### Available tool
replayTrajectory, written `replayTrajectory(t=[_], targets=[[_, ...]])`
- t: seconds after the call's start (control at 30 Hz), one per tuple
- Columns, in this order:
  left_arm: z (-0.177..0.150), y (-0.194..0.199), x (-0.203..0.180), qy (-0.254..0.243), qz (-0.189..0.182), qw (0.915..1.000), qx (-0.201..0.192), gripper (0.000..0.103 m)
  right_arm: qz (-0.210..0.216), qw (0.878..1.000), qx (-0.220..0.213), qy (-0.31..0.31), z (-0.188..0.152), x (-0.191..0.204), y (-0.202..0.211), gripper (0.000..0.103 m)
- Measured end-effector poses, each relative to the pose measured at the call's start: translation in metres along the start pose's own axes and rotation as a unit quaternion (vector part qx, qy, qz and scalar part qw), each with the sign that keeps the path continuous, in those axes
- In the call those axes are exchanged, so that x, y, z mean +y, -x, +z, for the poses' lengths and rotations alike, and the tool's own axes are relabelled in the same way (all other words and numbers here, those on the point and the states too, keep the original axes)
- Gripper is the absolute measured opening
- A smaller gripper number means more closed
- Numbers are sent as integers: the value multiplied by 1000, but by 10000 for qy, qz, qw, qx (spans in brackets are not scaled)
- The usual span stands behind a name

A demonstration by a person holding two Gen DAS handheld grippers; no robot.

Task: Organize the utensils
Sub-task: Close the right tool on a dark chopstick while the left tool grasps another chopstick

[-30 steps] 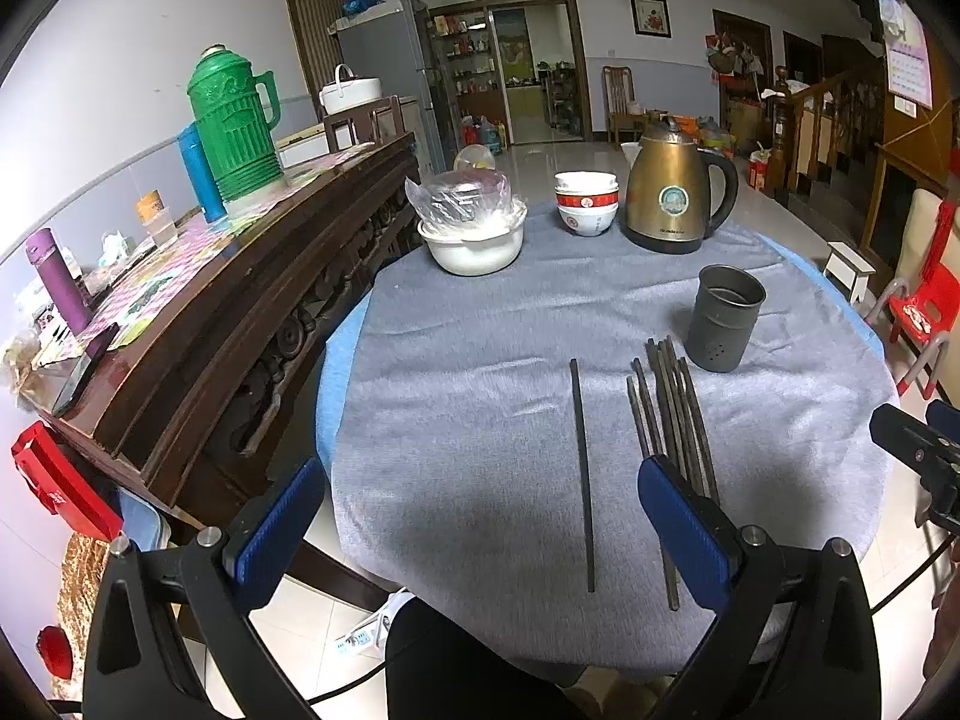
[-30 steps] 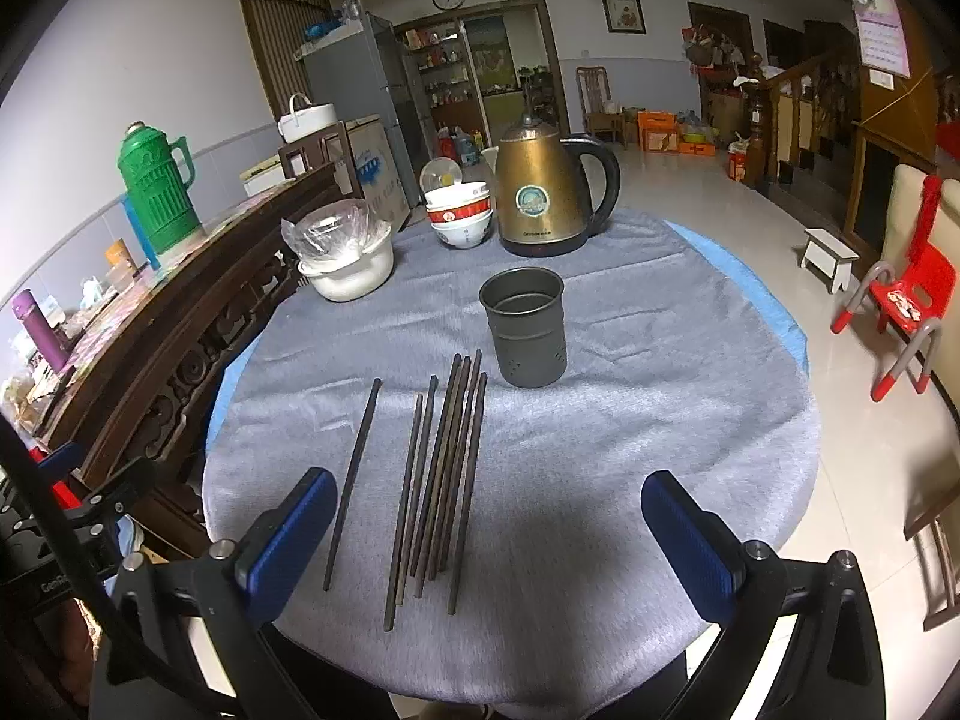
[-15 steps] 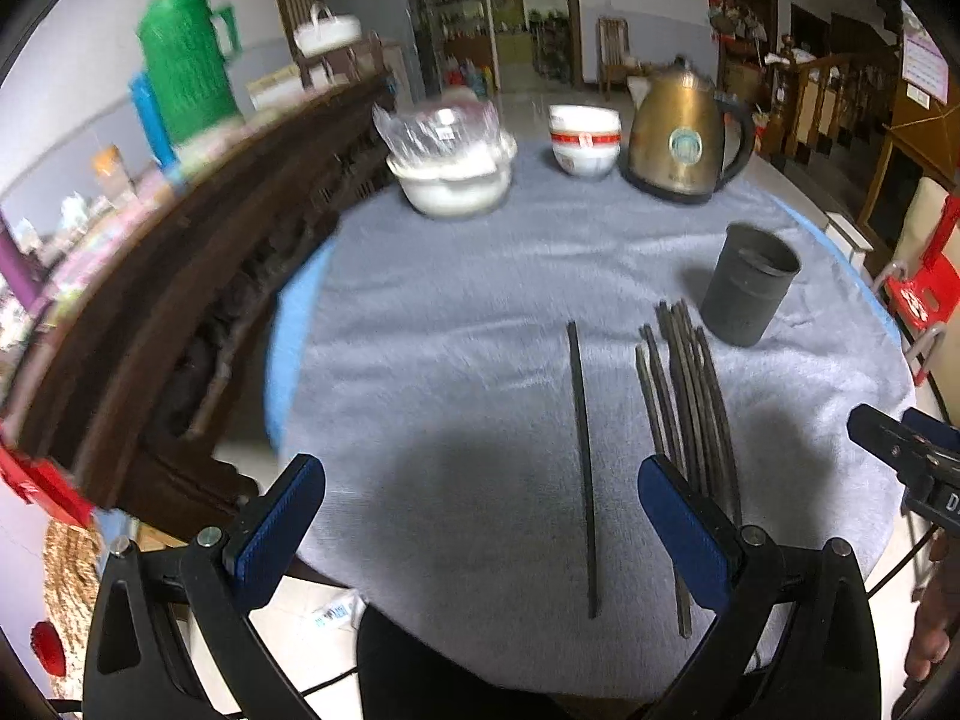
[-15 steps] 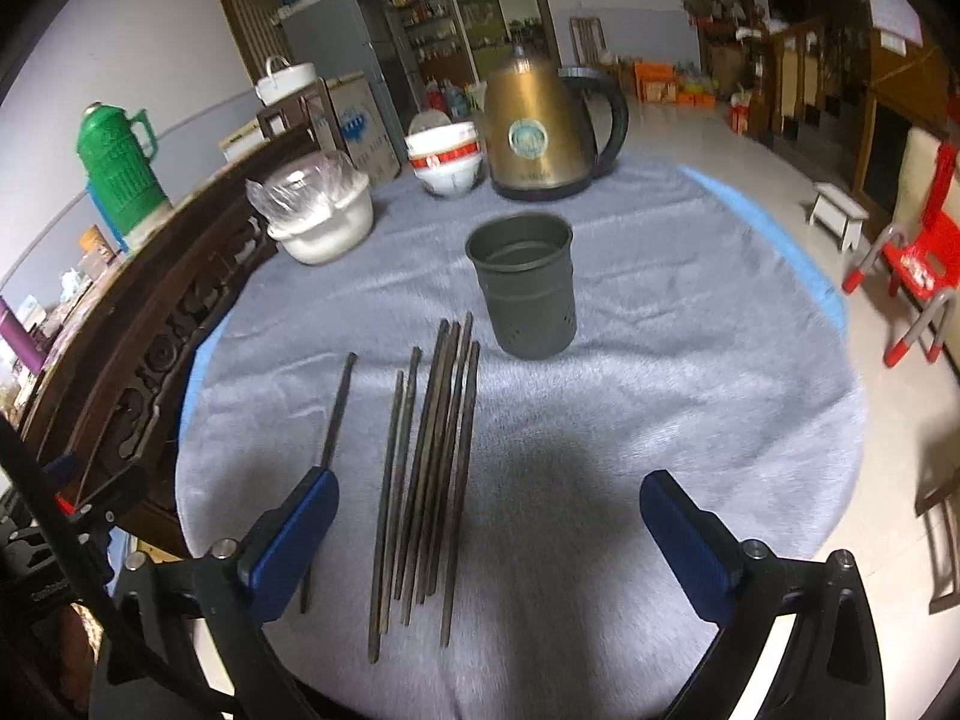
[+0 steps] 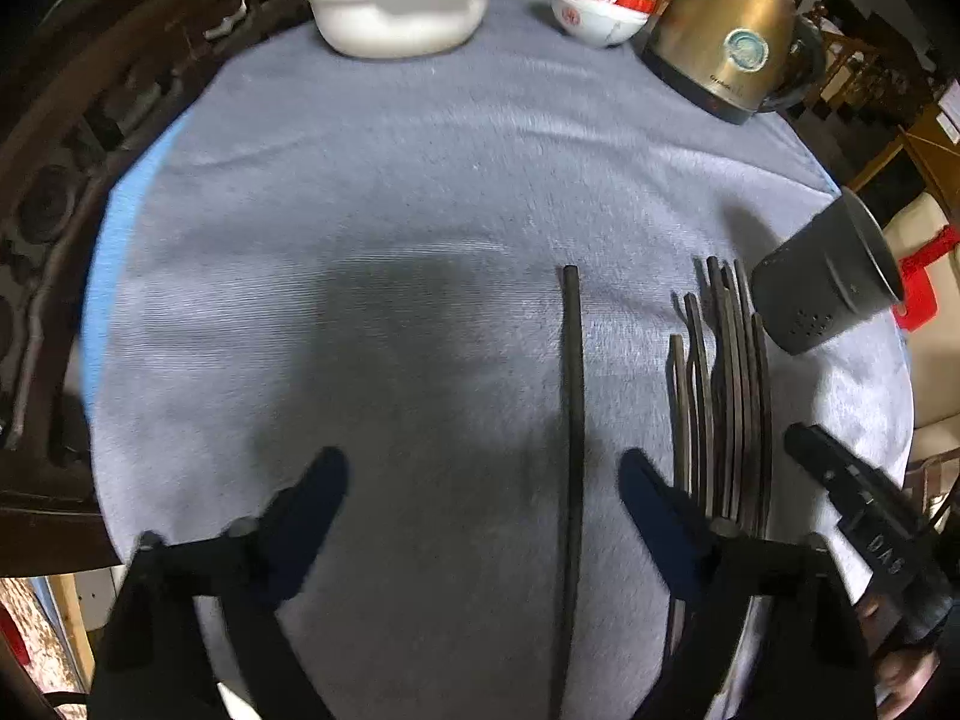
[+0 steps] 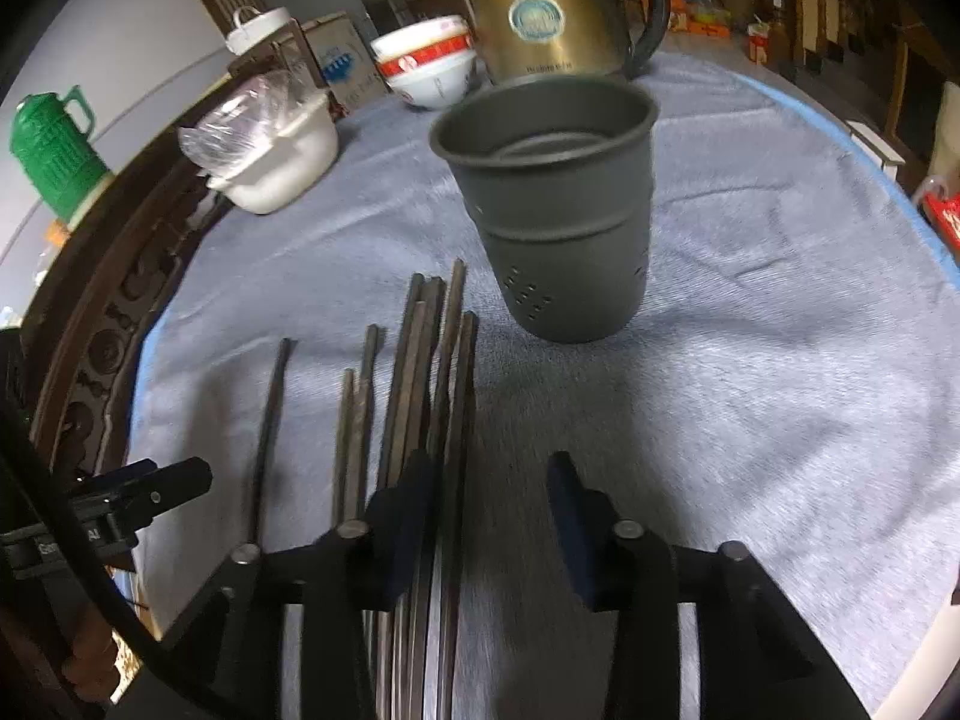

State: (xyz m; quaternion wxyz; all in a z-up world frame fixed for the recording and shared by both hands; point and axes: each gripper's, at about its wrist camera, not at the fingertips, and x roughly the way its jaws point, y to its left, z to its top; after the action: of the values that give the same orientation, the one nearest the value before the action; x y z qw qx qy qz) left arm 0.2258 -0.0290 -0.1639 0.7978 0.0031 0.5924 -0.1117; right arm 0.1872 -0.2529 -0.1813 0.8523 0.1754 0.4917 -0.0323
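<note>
Several dark chopsticks lie side by side on the grey tablecloth [image 5: 390, 210]. One single chopstick [image 5: 573, 420] lies apart to the left of the bunch [image 5: 726, 384]. My left gripper [image 5: 480, 480] is open low over the cloth, with the single chopstick between its fingers. My right gripper [image 6: 489, 480] is open, narrower, low over the near end of the bunch [image 6: 432, 372], with the rightmost chopsticks between its fingers. A dark grey perforated holder cup [image 6: 552, 204] stands upright just beyond the bunch; it also shows in the left wrist view [image 5: 834, 282].
A gold kettle [image 6: 552, 6], a stack of red-and-white bowls [image 5: 600, 0] and a white pot with a plastic bag [image 5: 396, 6] stand at the table's far side. A dark carved wooden sideboard [image 6: 108, 312] runs along the left. A green thermos [image 6: 54, 150] stands on it.
Both grippers have dropped down and forward toward the chopsticks. The right gripper's fingers have narrowed around the bunch's right side. The chopsticks and cup have not moved.
</note>
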Motion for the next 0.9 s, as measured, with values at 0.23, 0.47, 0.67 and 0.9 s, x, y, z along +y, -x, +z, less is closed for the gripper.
replayTrajectory(t=[0.23, 0.47, 0.67, 0.9], targets=[[17, -22, -12, -17, -317, 9991, 294, 54, -78, 9999, 113, -91, 7, 0, -21, 30], [23, -27, -12, -46, -363, 9989, 303, 14, -186, 9995, 231, -58, 11, -5, -21, 18], [28, -30, -7, -124, -426, 9982, 411, 10, -248, 9979, 596, -12, 7, -14, -14, 16], [58, -38, 5, 203, -666, 9961, 535, 18, -354, 9984, 425, 139, 17, -9, -20, 18]])
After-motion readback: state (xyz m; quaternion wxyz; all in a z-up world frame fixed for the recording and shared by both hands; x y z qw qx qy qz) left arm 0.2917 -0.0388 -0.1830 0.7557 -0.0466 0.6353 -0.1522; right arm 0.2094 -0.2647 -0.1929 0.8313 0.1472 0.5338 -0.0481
